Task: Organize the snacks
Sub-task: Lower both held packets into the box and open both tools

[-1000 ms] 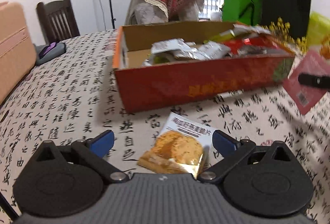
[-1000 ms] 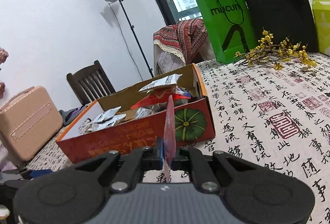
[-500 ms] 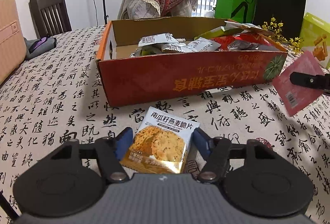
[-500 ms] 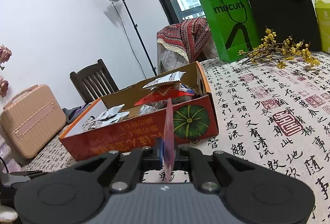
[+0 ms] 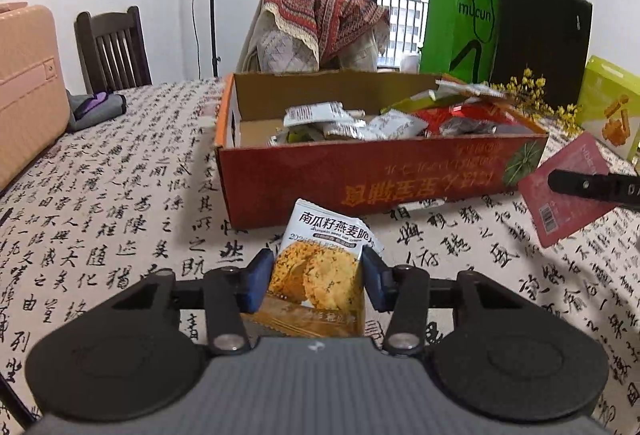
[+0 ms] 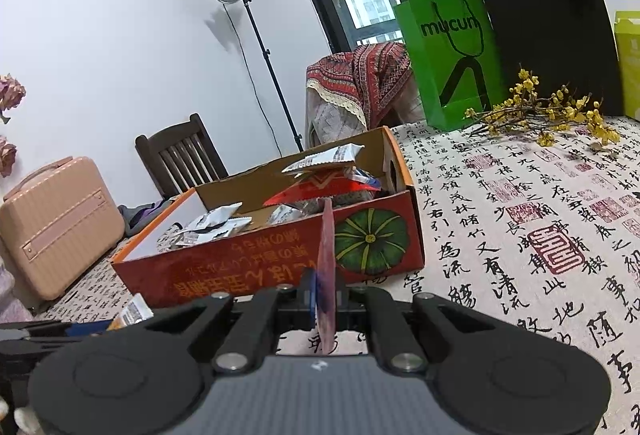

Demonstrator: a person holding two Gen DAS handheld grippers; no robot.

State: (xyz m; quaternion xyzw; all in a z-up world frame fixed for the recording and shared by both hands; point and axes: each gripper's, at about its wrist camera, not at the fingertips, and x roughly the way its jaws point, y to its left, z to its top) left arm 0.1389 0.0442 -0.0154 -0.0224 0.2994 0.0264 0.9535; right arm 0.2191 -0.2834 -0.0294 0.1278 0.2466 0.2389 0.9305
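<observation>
left gripper (image 5: 318, 277) jaws just closed, clamped on oat crisp packet (image 5: 320, 275) | right gripper (image 6: 324, 285) pinched tight on pink sachet (image 6: 326, 275) held edge-on | red snack box (image 5: 380, 175) at 12 o'clock of left gripper, on calligraphy tablecloth (image 5: 120, 227) | pink sachet at its 2 o'clock

The surface (image 5: 120, 219) wears a cream cloth covered in black calligraphy with red seal stamps. The box (image 5: 376, 175) is red-orange outside with gold characters and a green pumpkin, plain brown inside. The cracker packet (image 5: 320, 267) is white above, golden below. The flat packet (image 5: 568, 191) is pink-red. At the far edge stand a green bag (image 5: 460, 31) and a black bag (image 5: 544, 43), with yellow blossoms (image 6: 560, 111). The tongs' pads (image 5: 256, 283) are blue.
</observation>
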